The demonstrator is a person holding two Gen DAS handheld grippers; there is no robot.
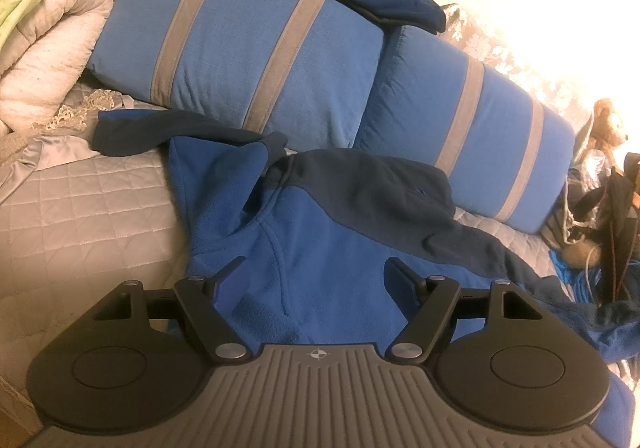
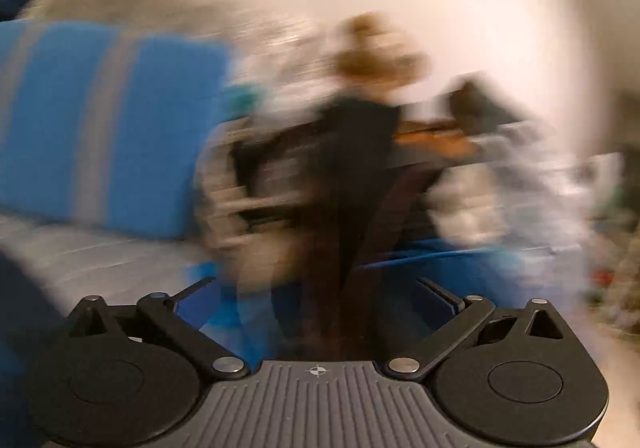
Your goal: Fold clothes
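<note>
left gripper [image 1: 316,274]: jaws spread, empty, over blue fleece jacket [image 1: 320,248] on quilted bed [image 1: 80,208] | jacket crumpled, collar toward striped cushions [image 1: 248,48], long axis running back toward me | step: reaching, next needs a hem pinch | right gripper [image 2: 316,288]: jaws apart, empty, view blurred

Nothing readable anywhere here, no words, brand names or numbers. Only mark I can spot is a little crosshair circle symbol on the ribbed grey body of the left gripper [image 1: 316,280] and the right gripper [image 2: 316,290].
</note>
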